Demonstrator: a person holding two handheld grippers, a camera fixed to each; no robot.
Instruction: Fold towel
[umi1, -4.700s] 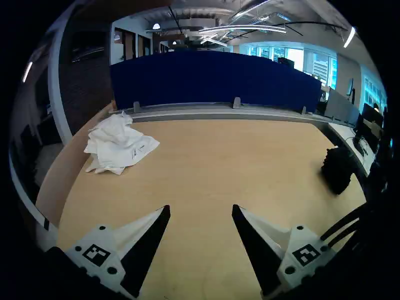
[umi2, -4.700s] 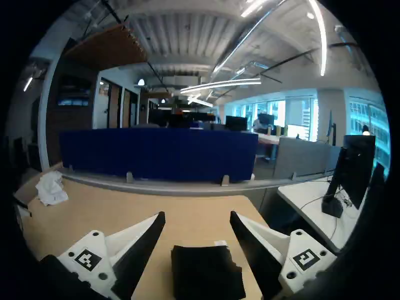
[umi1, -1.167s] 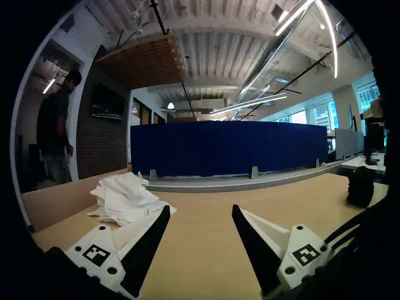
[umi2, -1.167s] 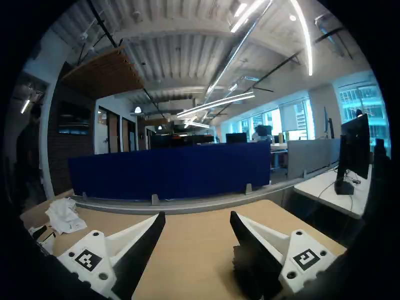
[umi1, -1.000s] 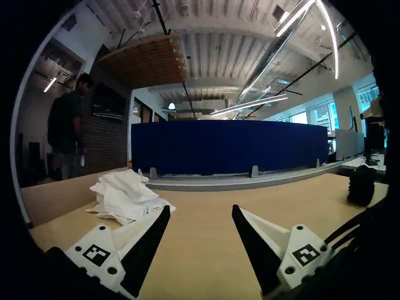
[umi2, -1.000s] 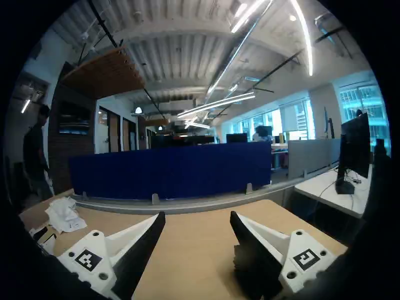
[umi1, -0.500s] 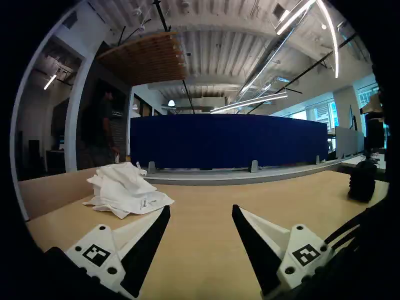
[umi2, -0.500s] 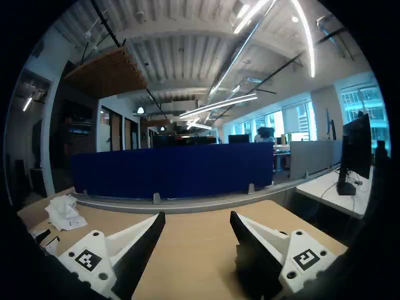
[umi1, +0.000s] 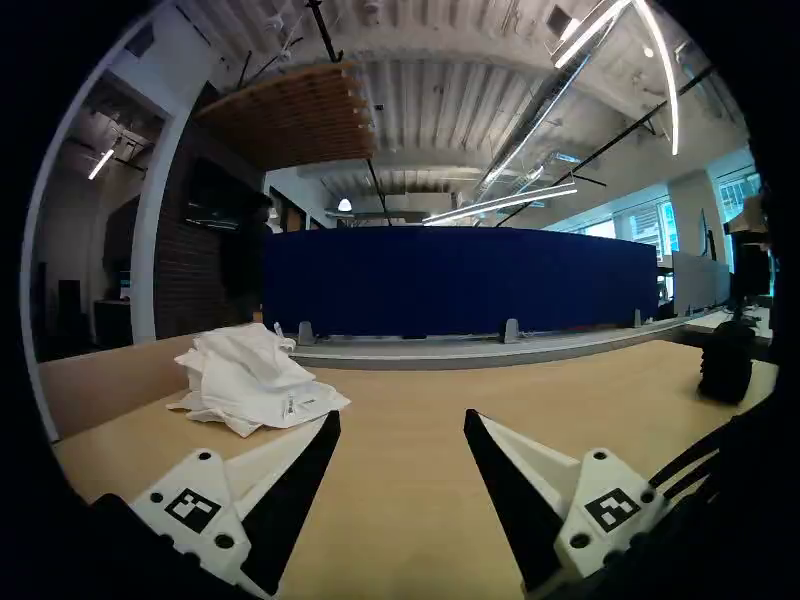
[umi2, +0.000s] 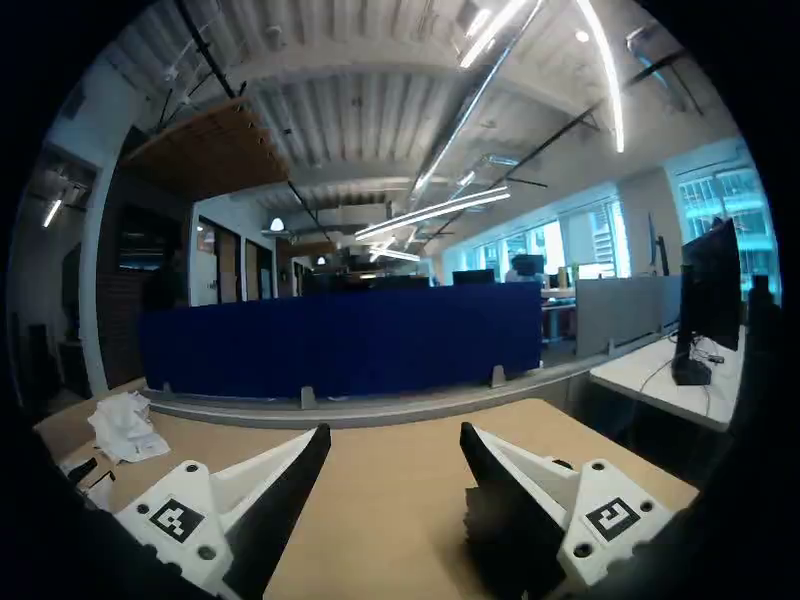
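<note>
A crumpled white towel (umi1: 252, 380) lies in a heap on the wooden table (umi1: 420, 400), ahead and to the left of my left gripper (umi1: 400, 425), which is open, low over the table and holds nothing. In the right gripper view the same towel (umi2: 124, 426) is small at the far left of the table (umi2: 390, 460). My right gripper (umi2: 393, 435) is open, with a folded black cloth (umi2: 515, 535) partly hidden behind its right finger. That black cloth (umi1: 726, 362) stands at the right edge in the left gripper view.
A blue divider panel (umi1: 450, 282) on a grey rail runs along the table's far edge. A second desk (umi2: 660, 385) with a monitor (umi2: 708, 310) stands to the right. The other gripper's tip (umi2: 90, 478) shows at far left.
Both grippers dropped from a high view to just above the table. A person walked past in the background at left. The towel has not moved.
</note>
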